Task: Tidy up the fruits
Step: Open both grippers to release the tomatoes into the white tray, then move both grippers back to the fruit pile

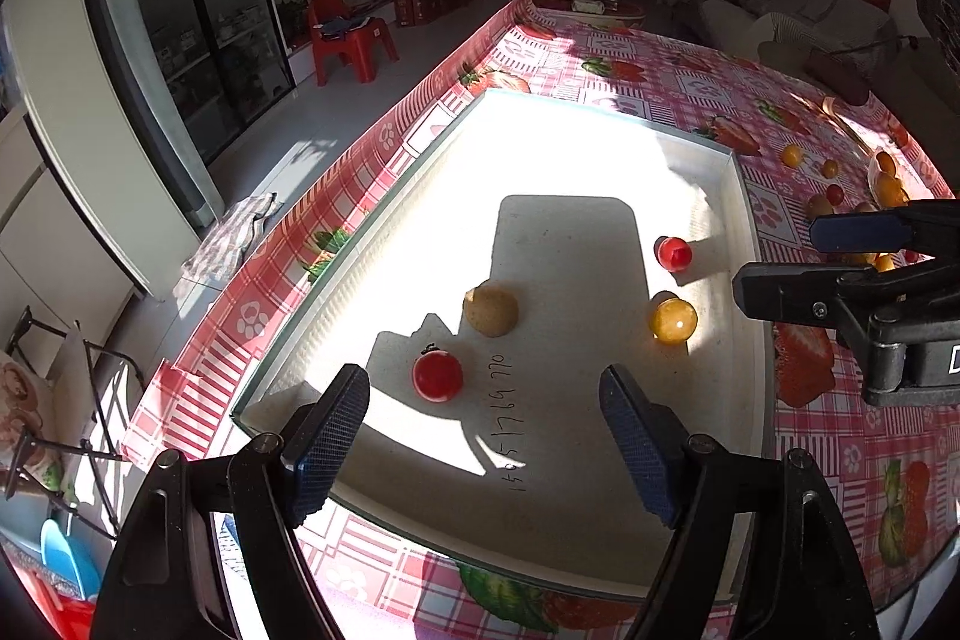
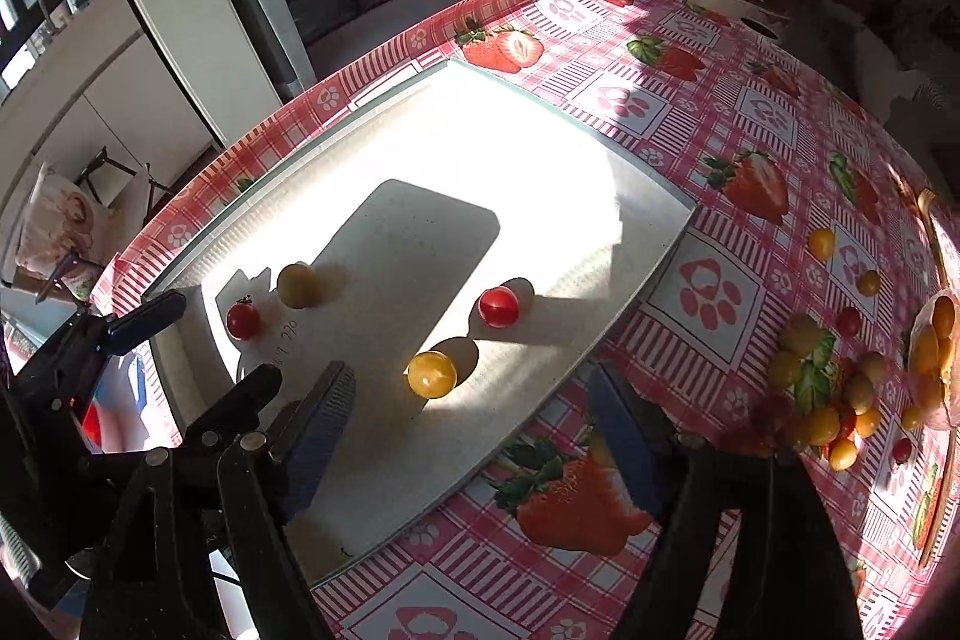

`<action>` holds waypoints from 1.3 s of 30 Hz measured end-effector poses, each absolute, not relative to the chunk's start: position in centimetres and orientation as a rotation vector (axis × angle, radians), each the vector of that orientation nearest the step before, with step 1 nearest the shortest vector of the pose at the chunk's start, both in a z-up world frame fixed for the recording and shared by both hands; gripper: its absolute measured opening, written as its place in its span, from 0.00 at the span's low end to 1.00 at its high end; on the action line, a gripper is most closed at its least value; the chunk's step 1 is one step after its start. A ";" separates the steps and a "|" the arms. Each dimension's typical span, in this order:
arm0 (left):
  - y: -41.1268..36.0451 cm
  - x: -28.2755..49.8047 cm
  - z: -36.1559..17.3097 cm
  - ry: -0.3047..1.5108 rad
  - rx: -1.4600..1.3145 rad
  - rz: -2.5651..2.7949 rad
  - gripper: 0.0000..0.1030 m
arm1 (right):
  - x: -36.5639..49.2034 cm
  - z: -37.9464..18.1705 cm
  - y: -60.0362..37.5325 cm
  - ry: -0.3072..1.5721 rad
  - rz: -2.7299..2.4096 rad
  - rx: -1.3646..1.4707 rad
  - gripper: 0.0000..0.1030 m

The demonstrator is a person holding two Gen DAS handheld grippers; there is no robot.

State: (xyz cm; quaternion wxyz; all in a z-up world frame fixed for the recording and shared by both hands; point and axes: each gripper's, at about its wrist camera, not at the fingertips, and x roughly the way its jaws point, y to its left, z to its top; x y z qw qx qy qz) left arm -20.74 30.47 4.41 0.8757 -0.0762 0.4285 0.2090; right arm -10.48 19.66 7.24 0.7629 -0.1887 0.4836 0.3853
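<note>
A: Well, what is being shown on the white tray [image 1: 739,196]?

B: Four small fruits are being lit by hard sunlight on its floor; a red cherry tomato with a dark stem [image 1: 437,376] and a dull tan-yellow one [image 1: 491,308] are lying near each other toward the left; a second red tomato [image 1: 674,253] and a glossy yellow tomato [image 1: 673,321] are lying near the right wall.

A: And how are the grippers being held?

B: The left gripper [image 1: 486,430] is being held above the tray's near edge, jaws spread wide, nothing between them; the stemmed tomato is seen just beyond its left finger; the right gripper [image 2: 474,430] is likewise being held wide and empty over the tray's right edge, the yellow tomato lying just ahead of it.

A: And elsewhere?

B: A loose pile of yellow and red tomatoes [image 2: 834,400] is being left on the strawberry-print tablecloth [image 2: 708,292], well to the right of the tray.
</note>
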 end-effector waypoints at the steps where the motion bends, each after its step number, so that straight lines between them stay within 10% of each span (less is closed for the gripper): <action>1: 30.1 -20.6 4.6 0.894 -0.152 0.428 0.78 | -10.3 7.4 19.1 1.051 0.834 -0.396 0.80; 35: 11.0 -9.6 2.5 0.982 0.013 0.080 0.77 | -3.0 1.8 -9.9 1.125 0.336 -0.057 0.80; 39: 9.7 -8.8 2.0 1.007 -0.026 0.052 0.57 | -1.9 1.6 -10.6 1.102 0.306 -0.064 0.81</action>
